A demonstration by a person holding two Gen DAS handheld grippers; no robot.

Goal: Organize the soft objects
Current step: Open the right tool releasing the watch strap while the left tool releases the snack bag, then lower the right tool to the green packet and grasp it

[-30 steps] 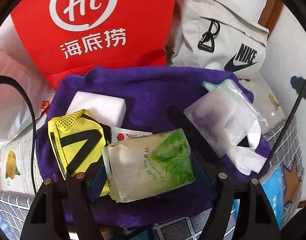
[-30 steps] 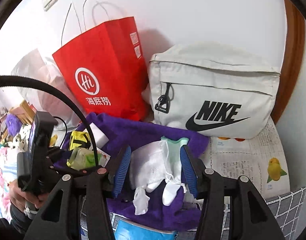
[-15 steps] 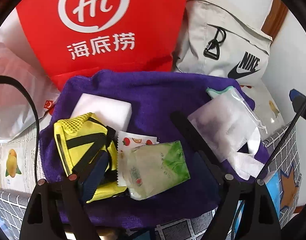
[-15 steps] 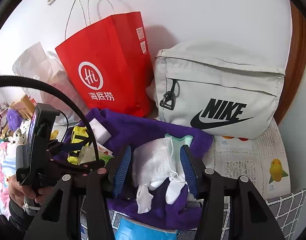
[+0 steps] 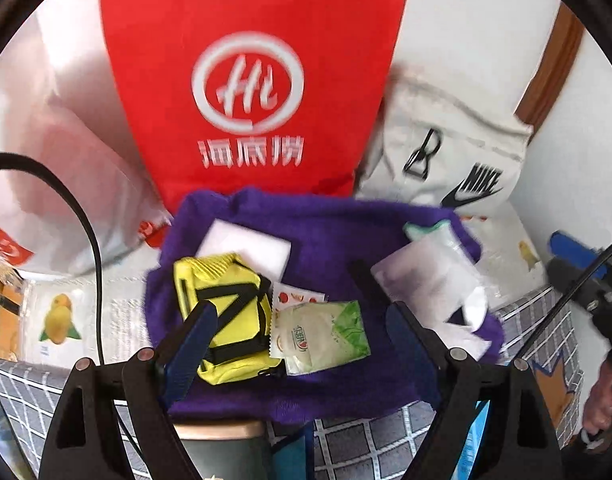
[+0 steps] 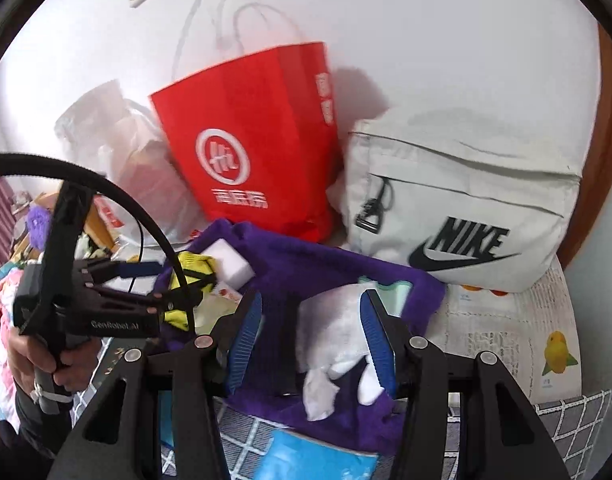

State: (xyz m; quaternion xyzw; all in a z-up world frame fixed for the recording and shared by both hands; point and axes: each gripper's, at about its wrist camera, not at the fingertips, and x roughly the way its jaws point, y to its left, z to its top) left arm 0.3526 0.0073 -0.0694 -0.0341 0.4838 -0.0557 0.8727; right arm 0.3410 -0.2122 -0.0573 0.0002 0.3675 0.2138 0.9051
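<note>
With the left gripper wide and empty, the right gripper, jaws half apart, needed centring on the white packet before closing.

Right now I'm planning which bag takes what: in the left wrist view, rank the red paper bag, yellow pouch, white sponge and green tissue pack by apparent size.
1. red paper bag
2. yellow pouch
3. green tissue pack and white sponge: similar; sponge partly hidden, farther away.

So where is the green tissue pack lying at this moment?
In the left wrist view, the green tissue pack lies on the purple towel, near its front edge, just right of the yellow pouch and partly over a small fruit-print sachet.
</note>
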